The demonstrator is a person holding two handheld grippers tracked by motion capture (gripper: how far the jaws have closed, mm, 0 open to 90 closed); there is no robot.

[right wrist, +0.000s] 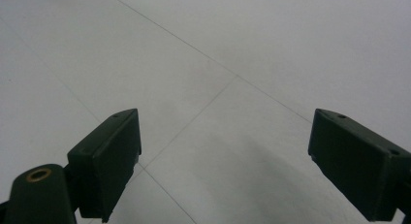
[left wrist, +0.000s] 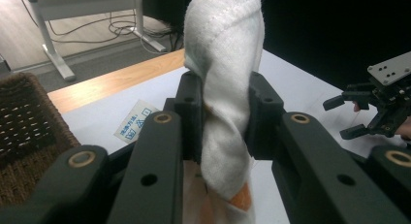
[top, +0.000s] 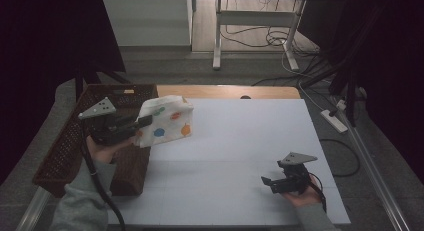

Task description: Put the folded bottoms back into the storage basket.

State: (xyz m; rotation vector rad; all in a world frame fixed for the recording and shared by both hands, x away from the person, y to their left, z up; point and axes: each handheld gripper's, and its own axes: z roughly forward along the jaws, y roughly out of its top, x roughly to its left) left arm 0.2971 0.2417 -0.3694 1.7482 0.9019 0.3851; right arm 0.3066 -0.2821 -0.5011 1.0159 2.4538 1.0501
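A white cloth with orange, blue and green dots (top: 167,119) hangs folded above the left side of the white table (top: 240,141). My left gripper (top: 146,122) is shut on its near edge. In the left gripper view the cloth (left wrist: 225,88) rises pinched between the two black jaws, and my left gripper (left wrist: 220,110) holds it upright. My right gripper (top: 267,182) rests low at the table's front right, open, with nothing between its fingers. The right gripper (right wrist: 225,156) looks down on bare white tabletop.
A brown wicker basket (top: 65,146) stands at the table's left edge, under my left hand. A small printed label (left wrist: 135,120) lies on the table beyond the left gripper. Desk legs and cables (top: 265,36) cross the floor behind the table.
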